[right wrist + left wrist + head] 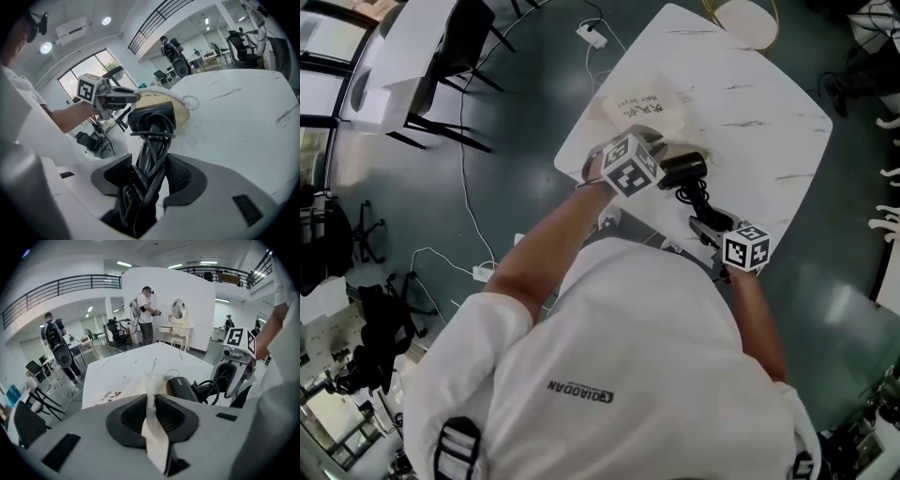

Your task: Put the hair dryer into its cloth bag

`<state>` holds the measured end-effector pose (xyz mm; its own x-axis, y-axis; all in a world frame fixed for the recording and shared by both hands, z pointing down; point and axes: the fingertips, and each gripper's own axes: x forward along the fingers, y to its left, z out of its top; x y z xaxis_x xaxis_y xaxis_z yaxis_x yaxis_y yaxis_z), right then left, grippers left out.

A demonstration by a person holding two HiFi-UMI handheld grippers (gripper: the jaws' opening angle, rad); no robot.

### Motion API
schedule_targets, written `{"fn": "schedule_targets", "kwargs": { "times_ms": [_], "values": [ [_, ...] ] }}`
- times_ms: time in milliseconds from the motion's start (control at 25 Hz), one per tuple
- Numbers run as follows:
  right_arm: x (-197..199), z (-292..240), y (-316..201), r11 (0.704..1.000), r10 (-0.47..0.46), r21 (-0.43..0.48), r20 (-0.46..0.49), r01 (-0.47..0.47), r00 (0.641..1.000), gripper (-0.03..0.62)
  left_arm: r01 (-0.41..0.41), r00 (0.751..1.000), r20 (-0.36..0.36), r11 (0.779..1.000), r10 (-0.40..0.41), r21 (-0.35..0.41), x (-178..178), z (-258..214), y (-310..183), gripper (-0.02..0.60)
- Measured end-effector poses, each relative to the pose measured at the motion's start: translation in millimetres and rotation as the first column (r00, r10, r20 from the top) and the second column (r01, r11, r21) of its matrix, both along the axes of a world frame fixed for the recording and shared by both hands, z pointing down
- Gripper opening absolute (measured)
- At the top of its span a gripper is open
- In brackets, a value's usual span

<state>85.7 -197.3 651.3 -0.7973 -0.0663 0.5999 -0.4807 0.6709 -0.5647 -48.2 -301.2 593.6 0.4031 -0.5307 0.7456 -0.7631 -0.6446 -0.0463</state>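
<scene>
Jaws closed on both — left gripper pinching the cloth bag, right gripper clamping the hair dryer.

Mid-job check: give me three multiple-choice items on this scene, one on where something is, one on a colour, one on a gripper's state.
1. Where does the cloth bag lie?
A. on the floor
B. on the white table
C. on a chair

2. What colour is the hair dryer?
A. black
B. pink
C. white

3. What is the left gripper doing?
A. standing open and empty
B. gripping the dryer's cord
C. pinching the bag's cloth

Answers:
1 B: the head view shows the bag on the marbled tabletop.
2 A: its body and cord both show black.
3 C: the left gripper view shows pale cloth squeezed between its pads.
</scene>
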Motion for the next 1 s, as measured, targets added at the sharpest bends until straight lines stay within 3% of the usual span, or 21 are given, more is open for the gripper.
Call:
{"fn": "schedule_targets", "kwargs": {
  "times_ms": [320,720,1000],
  "values": [
    [-44,15,-19,0.999,-0.035,0.030,-0.033,0.036,0.999,0.238,-0.002,1.000,0.004,1.000,0.002,-0.007,-12,8,9,0.072],
    [-78,31,-66,0.987,-0.037,0.150,-0.152,0.060,0.988,0.238,-0.028,0.999,-0.033,1.000,0.028,-0.006,-4,-2,7,0.072],
    [-93,41,-80,0.959,-0.082,0.245,-0.245,0.143,0.966,0.238,0.063,0.992,-0.103,0.997,-0.067,-0.041,-26,-3,5,0.072]
  ]
}}
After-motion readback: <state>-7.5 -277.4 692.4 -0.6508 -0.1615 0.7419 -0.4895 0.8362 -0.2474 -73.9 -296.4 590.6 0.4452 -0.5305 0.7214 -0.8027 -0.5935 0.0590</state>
